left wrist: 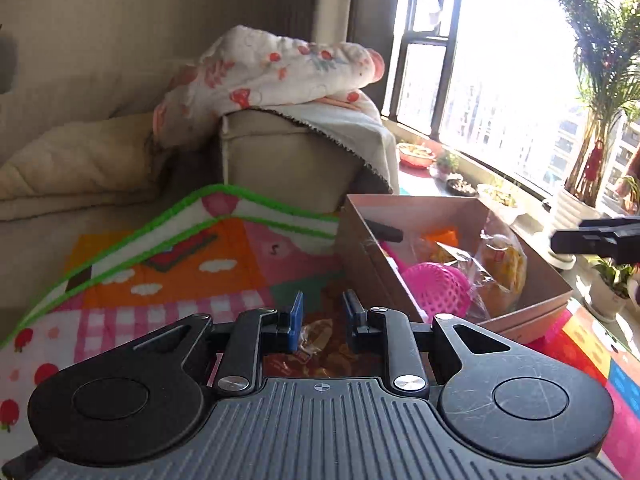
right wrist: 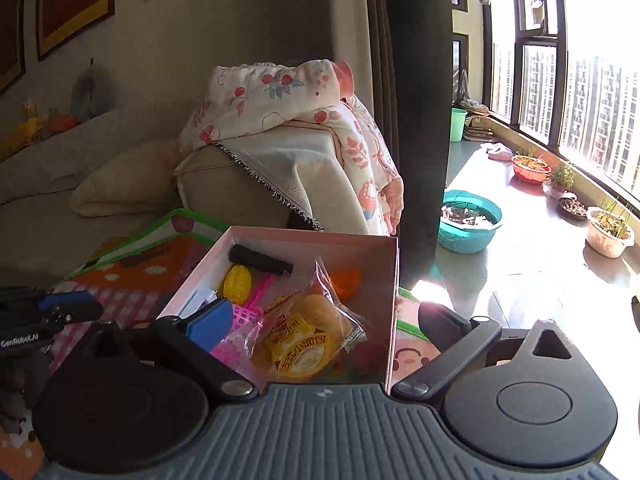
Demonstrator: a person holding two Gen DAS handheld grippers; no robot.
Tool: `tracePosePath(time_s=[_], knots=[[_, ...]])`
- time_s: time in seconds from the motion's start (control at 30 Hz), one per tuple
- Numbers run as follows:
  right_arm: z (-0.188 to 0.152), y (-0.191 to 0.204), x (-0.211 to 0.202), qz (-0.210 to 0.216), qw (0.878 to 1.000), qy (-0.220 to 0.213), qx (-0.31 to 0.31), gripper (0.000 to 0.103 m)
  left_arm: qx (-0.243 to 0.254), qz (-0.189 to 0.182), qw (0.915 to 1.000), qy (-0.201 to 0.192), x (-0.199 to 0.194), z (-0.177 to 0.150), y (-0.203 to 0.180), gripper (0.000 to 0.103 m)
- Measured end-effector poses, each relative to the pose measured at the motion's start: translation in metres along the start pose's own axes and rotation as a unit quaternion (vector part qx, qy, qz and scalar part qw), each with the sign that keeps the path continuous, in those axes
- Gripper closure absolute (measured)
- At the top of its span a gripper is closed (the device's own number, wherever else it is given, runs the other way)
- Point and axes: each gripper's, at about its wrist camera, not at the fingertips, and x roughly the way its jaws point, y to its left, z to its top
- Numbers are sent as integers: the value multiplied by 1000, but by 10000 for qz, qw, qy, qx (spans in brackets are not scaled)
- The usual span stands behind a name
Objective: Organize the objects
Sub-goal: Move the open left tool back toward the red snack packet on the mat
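Tongs on the left pinch a clear snack packet over the colourful play mat, beside the pink cardboard box, while the right tongs stand spread above the wrapped bread lying inside that box.

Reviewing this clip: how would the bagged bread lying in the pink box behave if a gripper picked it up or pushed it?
The bagged bread probably weighs little for its bulk: a puffy bun in thin clear film. The crinkled wrapper looks slippery and floppy, so fingers may catch film rather than bread. A hard squeeze would likely squash it. Pushed, it should slide, not roll, against the pink toys in the box.
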Motion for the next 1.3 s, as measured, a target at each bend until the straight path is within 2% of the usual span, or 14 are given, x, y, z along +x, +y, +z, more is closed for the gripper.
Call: tracePosePath(time_s=[0.13,0.27,0.37,0.47,0.6,0.67,0.73,0.83,0.9,0.93,1.0,1.13,1.23,1.3], knots=[[-55,16,-21,-45,9998,-19,-202,0,-620,105,9963,580,51,13,18,79],[-102,30,-31,30,9996,142,-225,0,-385,377,9941,939,77,6,14,79],[-126,32,-29,129,9990,400,-127,0,-65,447,9944,953,78,0,7,79],[-123,30,-38,111,9998,165,-42,0,322,184,9947,954,64,-9,-3,79],[-125,28,-30,73,9994,346,34,0,1389,132,9865,862,38,-35,-30,79],[-125,28,-31,118,9995,289,66,0,1386,40,9863,888,24,-45,-33,80],[-126,28,-30,99,9994,316,71,0,1149,-119,9894,880,6,-53,-33,79],[-126,28,-31,85,9995,288,78,0,1135,-56,9925,461,-31,-68,-43,79],[-127,28,-31,63,9995,286,79,0,1189,-316,9920,298,-59,-82,-55,79],[-126,29,-30,54,9995,299,78,0,1166,-573,9907,397,-68,-89,-62,79],[-126,29,-29,25,9994,326,72,0,1289,-788,9863,668,-75,-105,-77,73],[-127,28,-29,-51,9994,330,98,0,1689,-637,9793,918,-74,-130,-102,76],[-126,25,-28,-74,9992,340,191,0,1640,-788,9791,911,-72,-134,-109,76],[-126,23,-27,-85,9989,375,264,0,1597,-877,9786,956,-69,-134,-113,71]])
